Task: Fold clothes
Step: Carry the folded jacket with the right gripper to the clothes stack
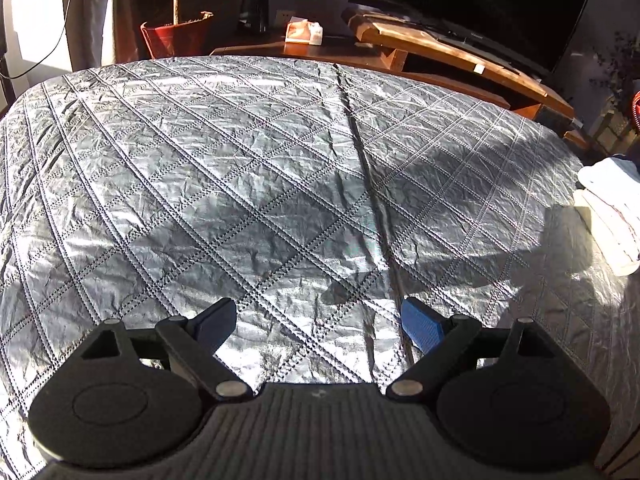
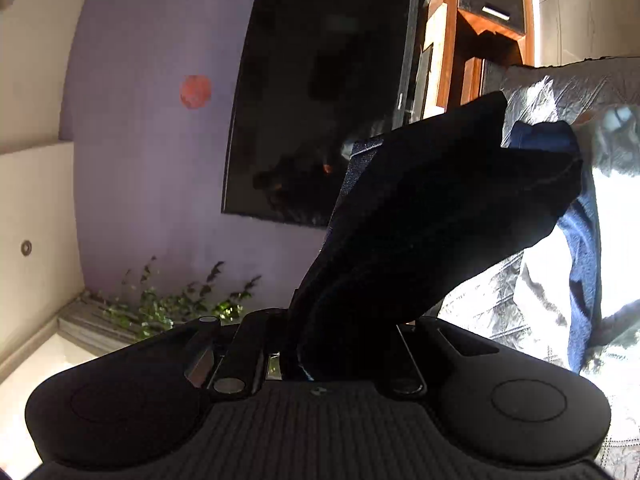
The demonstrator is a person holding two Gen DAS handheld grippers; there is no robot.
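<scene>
The right gripper (image 2: 316, 344) has its jaws clamped on a dark blue cloth garment (image 2: 420, 216) hanging toward 2 o'clock; a weak pinch could drop it. The left gripper (image 1: 318, 326) has its jaws apart over the shiny grey quilted bed (image 1: 200, 160).

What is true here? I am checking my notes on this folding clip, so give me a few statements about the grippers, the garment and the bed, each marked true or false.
1. The left gripper is open and holds nothing. True.
2. The right gripper is shut on a dark garment. True.
3. A white shirt lies spread flat across the middle of the quilted bedspread. False: the middle of the bedspread is bare in the left wrist view.
4. Folded pale laundry sits at the right edge of the bed. True.
5. The television shows a bright picture. False: its screen is dark.
6. The dark garment lies flat on the bed. False: it is lifted, hanging from the right gripper.
</scene>
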